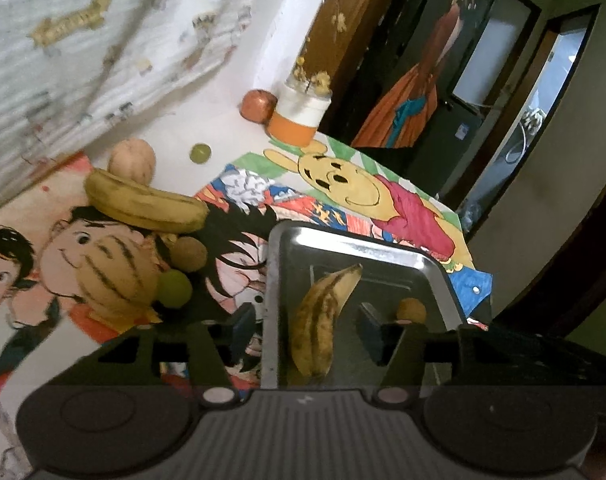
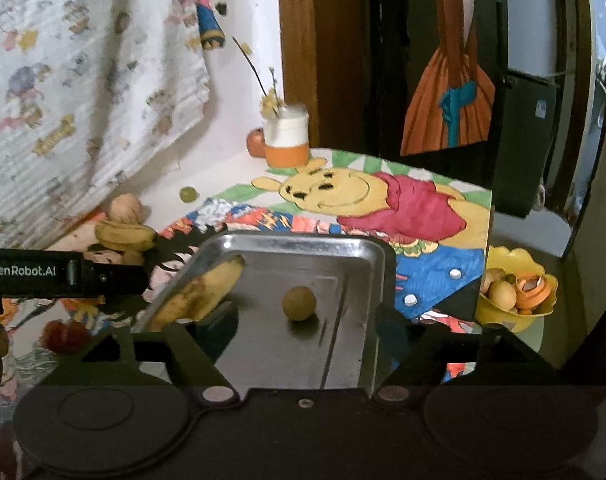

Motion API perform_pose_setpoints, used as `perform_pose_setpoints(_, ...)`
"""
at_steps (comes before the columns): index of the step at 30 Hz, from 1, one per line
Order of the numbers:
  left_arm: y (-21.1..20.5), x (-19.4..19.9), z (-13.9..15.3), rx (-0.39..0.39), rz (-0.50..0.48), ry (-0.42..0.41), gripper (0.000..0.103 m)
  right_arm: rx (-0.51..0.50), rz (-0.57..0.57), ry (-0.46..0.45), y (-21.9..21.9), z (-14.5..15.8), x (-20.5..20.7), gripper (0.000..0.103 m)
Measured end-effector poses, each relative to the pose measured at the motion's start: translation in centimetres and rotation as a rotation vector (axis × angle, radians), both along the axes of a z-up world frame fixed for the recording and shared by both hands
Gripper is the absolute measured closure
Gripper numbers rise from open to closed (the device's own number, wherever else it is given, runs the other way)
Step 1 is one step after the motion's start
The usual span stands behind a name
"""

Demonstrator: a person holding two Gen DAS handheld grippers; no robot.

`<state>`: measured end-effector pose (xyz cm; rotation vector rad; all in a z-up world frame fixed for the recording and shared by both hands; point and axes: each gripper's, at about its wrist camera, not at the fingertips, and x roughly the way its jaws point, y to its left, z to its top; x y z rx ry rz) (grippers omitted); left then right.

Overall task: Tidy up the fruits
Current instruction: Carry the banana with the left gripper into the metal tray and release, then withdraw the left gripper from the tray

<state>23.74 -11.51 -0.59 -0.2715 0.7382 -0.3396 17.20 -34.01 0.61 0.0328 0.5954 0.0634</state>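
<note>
Cartoon-painted paper covers the table, with a patterned cloth hung behind it and a dark doorway to the right. A steel tray sits at the near edge. On it lie a spotted banana along the left side and a small round brown fruit near the middle, apart from each other. The left gripper hangs over the banana with its jaws apart; neither pad touches the peel, so the banana rests free on the tray. The right gripper stands just short of the round fruit, jaws wide, nothing between them. Both fruits look placed, and the step in hand reads as clearing away to fetch more. Loose fruit waits on the paper left of the tray: a second banana, a striped tan fruit, a green round one, a brown round one, a pale one behind the banana, a small green one further back, and a red fruit beside an orange-and-white jar. Best practice now: lift clear before swinging sideways, so a finger does not clip the tray rim or roll the round fruit. The cluster is tight; taking the banana on top first would likely avoid scattering the round ones beneath.
</note>
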Motion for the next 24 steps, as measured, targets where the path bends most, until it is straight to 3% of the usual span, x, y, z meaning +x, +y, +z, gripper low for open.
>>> perform_pose_setpoints(1, 0.2, -0.3, 0.3, 0.006, 0.006, -0.005, 0.027, 0.001, 0.006, -0.01, 0.1, 0.3, -0.5, 0.016)
perform_pose_setpoints(7, 1.6, -2.8, 2.2, 0.035, 0.037, -0.055, 0.003, 0.011, 0.037, -0.051, 1.1, 1.9, -3.1, 0.001)
perform_pose_setpoints(24, 5.7, -11.3, 4.3, 0.088, 0.072, -0.13, 0.0, 0.019, 0.097, -0.072, 4.3, 3.4, -10.5, 0.001)
